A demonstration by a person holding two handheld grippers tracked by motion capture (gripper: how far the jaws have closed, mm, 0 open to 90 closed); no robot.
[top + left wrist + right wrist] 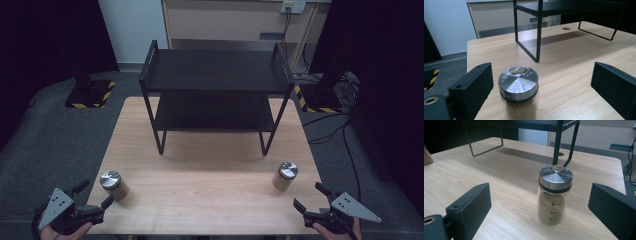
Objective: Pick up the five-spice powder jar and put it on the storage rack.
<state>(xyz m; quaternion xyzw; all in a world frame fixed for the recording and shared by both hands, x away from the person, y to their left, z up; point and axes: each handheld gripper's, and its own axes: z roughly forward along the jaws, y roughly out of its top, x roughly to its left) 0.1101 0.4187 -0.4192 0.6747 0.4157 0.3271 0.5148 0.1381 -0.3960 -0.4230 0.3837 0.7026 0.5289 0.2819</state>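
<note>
Both tools gape wide, gripping nothing. The left tool (95,196) has the left spice jar (113,184) just ahead of its jaws; the right tool (310,197) faces the right spice jar (285,175) — both jars upright on the desk (210,200), before the black shelf rack (215,95).

The high view looks forward and down from the near edge, taking in the whole desk (210,170) and the black two-tier rack (215,95). Each gripper view sits low and close over the desk, facing the rack from its own near corner. All three views share the rack's legs and the desk.
</note>
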